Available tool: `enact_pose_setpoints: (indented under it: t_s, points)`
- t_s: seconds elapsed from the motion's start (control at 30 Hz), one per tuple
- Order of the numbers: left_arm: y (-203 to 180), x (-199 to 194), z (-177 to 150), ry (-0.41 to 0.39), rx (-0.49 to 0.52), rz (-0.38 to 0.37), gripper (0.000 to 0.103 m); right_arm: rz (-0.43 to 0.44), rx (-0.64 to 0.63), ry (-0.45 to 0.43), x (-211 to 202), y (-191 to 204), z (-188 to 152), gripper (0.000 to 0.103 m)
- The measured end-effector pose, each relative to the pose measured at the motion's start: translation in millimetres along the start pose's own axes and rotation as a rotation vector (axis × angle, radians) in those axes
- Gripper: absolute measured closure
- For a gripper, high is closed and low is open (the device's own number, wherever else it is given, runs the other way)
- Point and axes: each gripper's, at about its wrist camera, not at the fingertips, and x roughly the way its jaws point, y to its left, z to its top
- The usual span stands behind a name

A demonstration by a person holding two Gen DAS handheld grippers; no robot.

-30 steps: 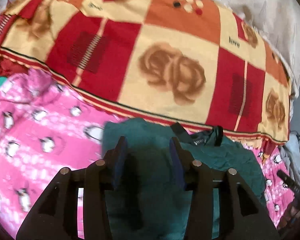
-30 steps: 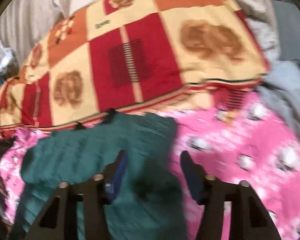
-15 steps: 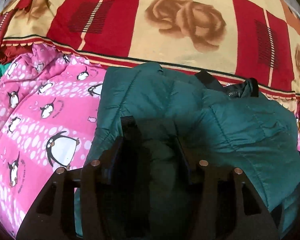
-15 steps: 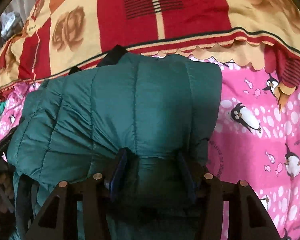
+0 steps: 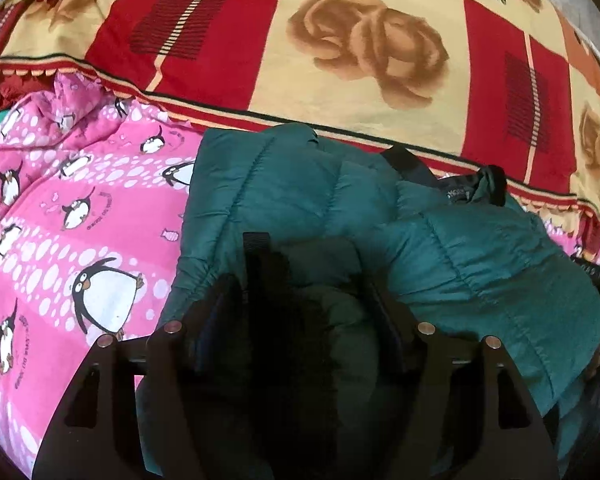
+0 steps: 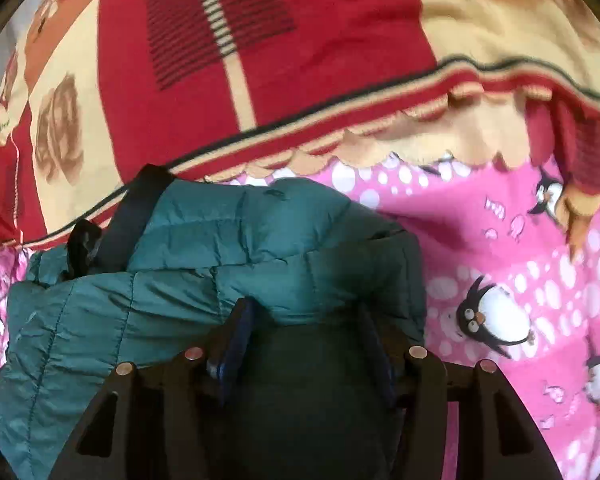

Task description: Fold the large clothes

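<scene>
While low over the bed | left gripper (image 5: pixel 304 304) pinching green jacket (image 5: pixel 480 256) | right gripper (image 6: pixel 306 340) pinching it too

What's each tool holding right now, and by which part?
Both hold the green puffer jacket. Left tool has bunched padding at its near edge between its fingers; right tool likewise, under a folded-over flap. The exact garment part can't be told.
</scene>
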Motion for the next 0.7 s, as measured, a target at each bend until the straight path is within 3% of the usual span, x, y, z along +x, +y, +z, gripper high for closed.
enact_pose_setpoints:
  t_s: [0.1,0.2,0.33,0.5,0.6,0.7]
  points:
    - [1,0,0,0.000,-0.004,0.001,0.036,-0.037,-0.031,0.007,-2,8,1,0.051]
    - [2,-1,0,-0.003,-0.010,0.001,0.036,-0.065,-0.023,-0.053,-26,18,7,0.052]
    - [2,-1,0,-0.004,-0.011,0.001,0.036,0.029,-0.090,-0.173,-80,55,6,0.052]
    - [2,-2,0,-0.005,-0.007,0.005,0.036,0.159,-0.251,-0.133,-90,114,-30,0.052]
    - [1,-2,0,-0.009,-0.004,0.007,0.036,0.095,-0.374,-0.016,-57,128,-59,0.046]
    - [1,-2,0,-0.009,0.001,0.011,0.036,0.079,-0.365,-0.011,-38,125,-68,0.041]
